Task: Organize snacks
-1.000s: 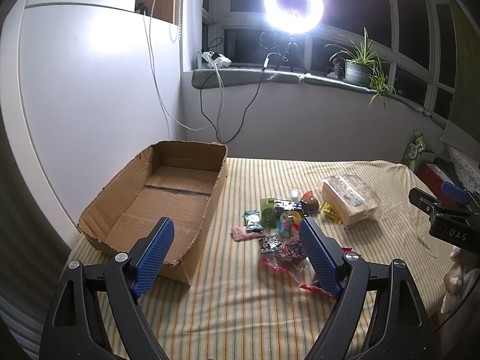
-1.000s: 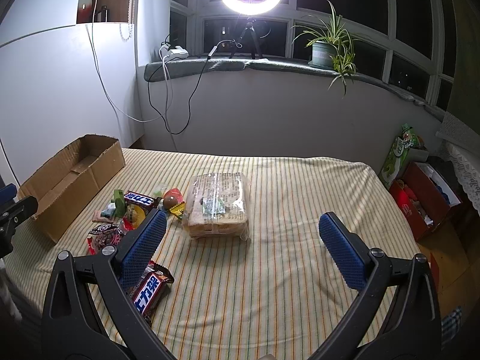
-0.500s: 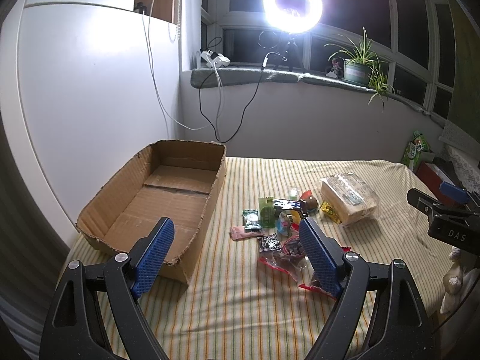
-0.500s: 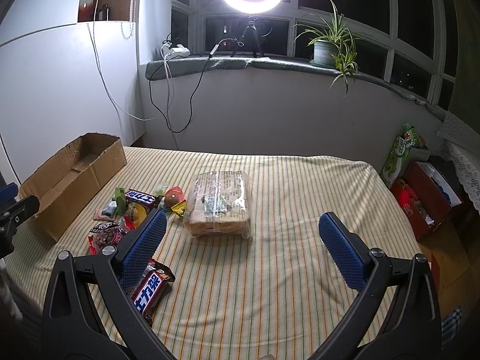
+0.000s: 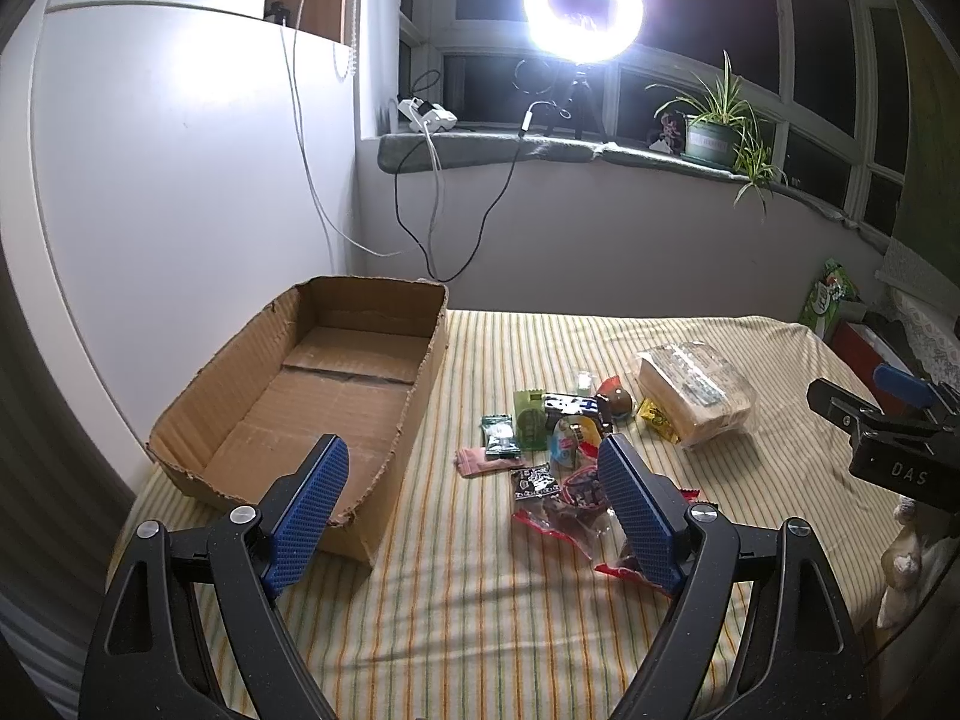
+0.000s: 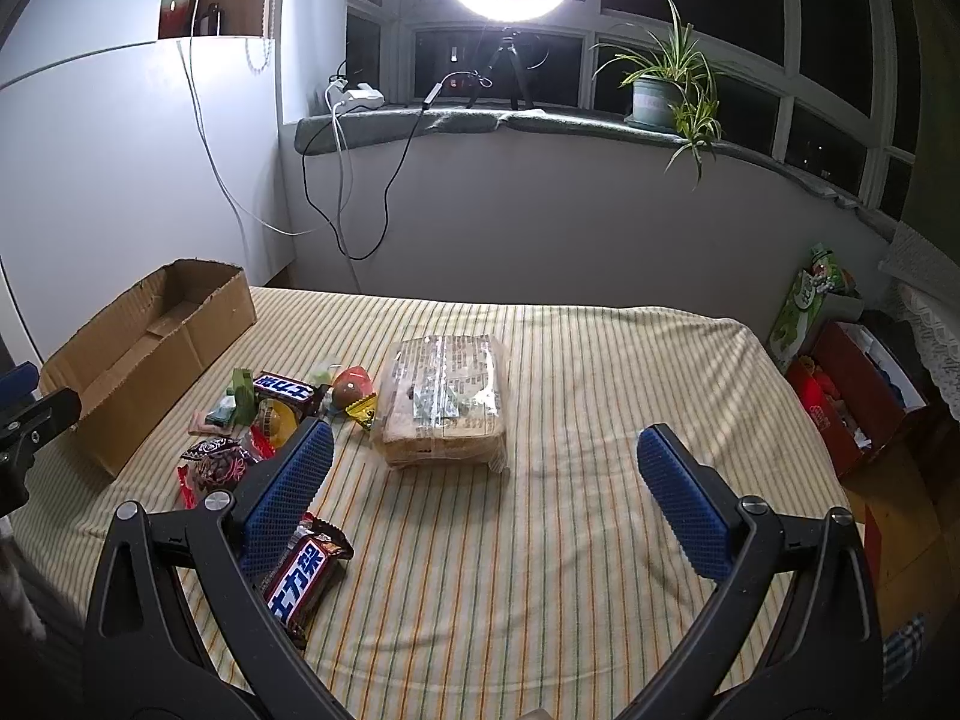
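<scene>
So far nothing is packed: my left tool [image 5: 462,516] and right tool [image 6: 483,495] gape empty, so next I pick a snack from the pile [image 5: 558,450] for the cardboard box [image 5: 312,396].

dim room at night, lit by the ring light [image 5: 583,3] on the sill; it flares white, and fisheye bends the dark edges.

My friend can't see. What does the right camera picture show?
An open right gripper hovers over a striped cloth, facing a clear-wrapped pack. Small snacks lie left of it, beside an empty cardboard box.
</scene>
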Motion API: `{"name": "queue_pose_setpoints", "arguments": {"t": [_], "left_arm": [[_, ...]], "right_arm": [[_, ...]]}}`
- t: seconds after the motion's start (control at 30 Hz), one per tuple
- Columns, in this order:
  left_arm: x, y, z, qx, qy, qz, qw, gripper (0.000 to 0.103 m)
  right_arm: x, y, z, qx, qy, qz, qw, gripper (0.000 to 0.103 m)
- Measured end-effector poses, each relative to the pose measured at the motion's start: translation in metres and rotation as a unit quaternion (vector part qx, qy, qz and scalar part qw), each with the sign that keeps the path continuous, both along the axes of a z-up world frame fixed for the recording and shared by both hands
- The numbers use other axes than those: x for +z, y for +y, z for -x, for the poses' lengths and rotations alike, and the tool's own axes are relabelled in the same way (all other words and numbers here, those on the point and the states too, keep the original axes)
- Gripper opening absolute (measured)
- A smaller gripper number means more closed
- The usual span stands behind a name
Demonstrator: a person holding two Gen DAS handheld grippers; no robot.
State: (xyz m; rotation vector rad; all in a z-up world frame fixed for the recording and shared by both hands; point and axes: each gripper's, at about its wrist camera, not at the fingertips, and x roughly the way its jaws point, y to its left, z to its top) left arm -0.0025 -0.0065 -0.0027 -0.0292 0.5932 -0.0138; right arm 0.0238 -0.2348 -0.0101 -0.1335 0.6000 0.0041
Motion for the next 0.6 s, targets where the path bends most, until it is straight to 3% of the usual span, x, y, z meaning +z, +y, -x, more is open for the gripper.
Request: {"name": "queue_pose_setpoints", "arguments": {"t": [0.3,0.43,0.6], "left_arm": [[-0.009,0.0,-0.002,-0.013,0.014,0.009,0.9998,0.085],[-0.016,0.002,-0.003,-0.021,0.029,0.023,0.9991,0.085],[-0.024,0.001,-0.002,-0.034,0.042,0.037,0.9979,0.083]], "right_arm": [[-0.004,-0.002,-0.002,0.008,0.001,-0.025,1.0,0.103],[-0.011,-0.004,-0.006,0.02,0.014,-0.044,0.999,0.093],[-0.023,-0.007,-0.012,0.04,0.035,-0.074,0.996,0.09]]}}
